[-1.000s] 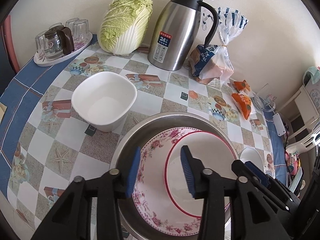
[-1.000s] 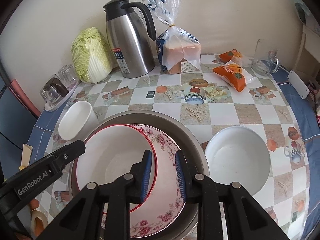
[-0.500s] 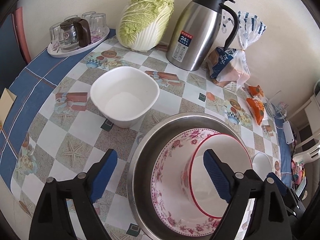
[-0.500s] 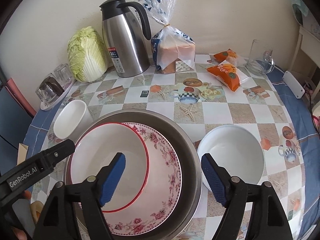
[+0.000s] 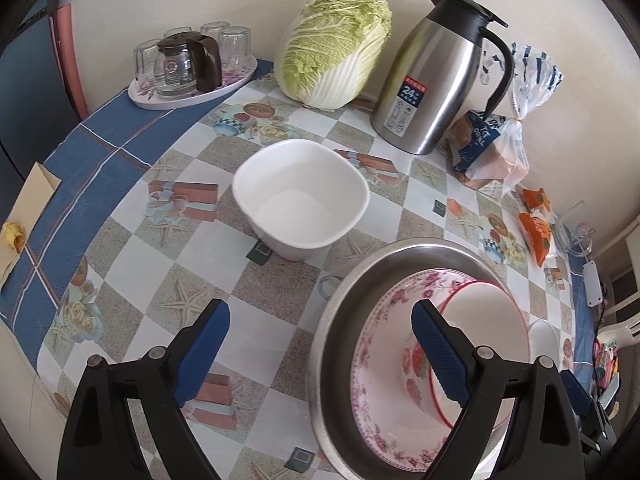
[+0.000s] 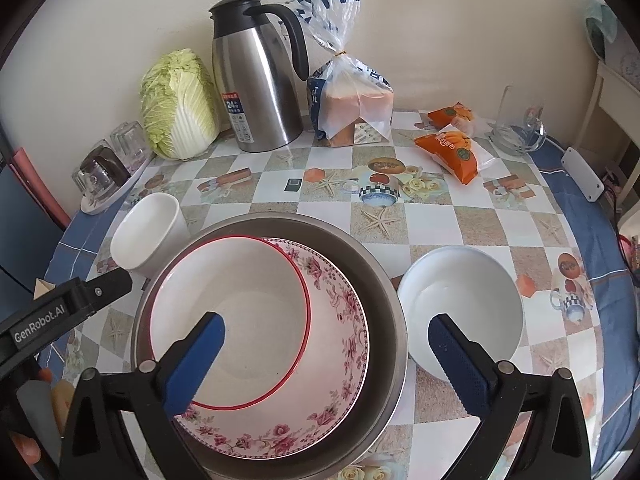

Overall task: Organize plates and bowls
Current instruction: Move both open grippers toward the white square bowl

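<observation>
A steel basin (image 6: 380, 300) holds a pink-flowered plate (image 6: 336, 340), and a red-rimmed white bowl (image 6: 228, 312) lies in that plate. The same stack shows in the left wrist view (image 5: 480, 340). A white square bowl (image 5: 300, 196) stands left of the basin, also seen in the right wrist view (image 6: 144, 236). A white round bowl (image 6: 460, 312) stands right of the basin. My left gripper (image 5: 320, 356) is open and empty above the basin's left edge. My right gripper (image 6: 328, 360) is open and empty above the basin.
At the back stand a cabbage (image 5: 336, 48), a steel thermos jug (image 5: 436, 76), a bagged loaf (image 6: 352, 108), orange snack packs (image 6: 452, 148) and a glass jug (image 6: 516, 124). A tray of glasses (image 5: 192, 68) sits far left. The table edge curves at left and right.
Both grippers have opened wide from nearly shut. The left gripper has pulled back and to the left, away from the stacked dishes. The dishes stay in the basin.
</observation>
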A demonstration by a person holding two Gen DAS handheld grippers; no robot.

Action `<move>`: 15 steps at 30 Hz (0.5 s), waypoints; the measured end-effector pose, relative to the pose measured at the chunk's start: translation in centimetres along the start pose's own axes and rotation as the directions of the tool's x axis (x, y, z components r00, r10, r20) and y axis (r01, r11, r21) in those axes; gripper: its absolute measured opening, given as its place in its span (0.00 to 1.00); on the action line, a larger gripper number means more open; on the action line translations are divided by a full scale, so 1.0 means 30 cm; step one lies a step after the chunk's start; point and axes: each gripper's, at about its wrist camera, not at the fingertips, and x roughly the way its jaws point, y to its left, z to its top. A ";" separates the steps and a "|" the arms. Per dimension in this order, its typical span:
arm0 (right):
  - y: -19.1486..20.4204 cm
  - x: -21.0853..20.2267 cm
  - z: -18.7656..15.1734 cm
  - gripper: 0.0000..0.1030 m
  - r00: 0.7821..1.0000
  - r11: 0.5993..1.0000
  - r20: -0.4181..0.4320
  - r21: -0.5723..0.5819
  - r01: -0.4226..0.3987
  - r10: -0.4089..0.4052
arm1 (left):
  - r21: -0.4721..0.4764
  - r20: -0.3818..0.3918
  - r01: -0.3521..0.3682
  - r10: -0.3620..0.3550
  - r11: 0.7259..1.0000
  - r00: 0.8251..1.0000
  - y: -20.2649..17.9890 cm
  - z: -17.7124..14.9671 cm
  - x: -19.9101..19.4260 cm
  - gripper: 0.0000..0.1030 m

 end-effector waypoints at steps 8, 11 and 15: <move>0.049 0.009 -0.015 1.00 1.000 1.000 -0.013 -0.012 -0.016 0.016 | -0.040 0.011 -0.062 0.062 0.997 0.998 0.080 0.028 0.005 0.91; 0.077 0.015 -0.018 1.00 1.000 0.999 -0.015 -0.028 -0.019 0.019 | -0.064 0.015 -0.067 0.068 0.996 0.998 0.113 0.043 0.008 0.91; 0.121 0.017 -0.010 1.00 1.000 0.998 -0.011 -0.056 -0.023 0.023 | -0.098 0.010 -0.062 0.064 0.993 0.998 0.158 0.061 0.021 0.91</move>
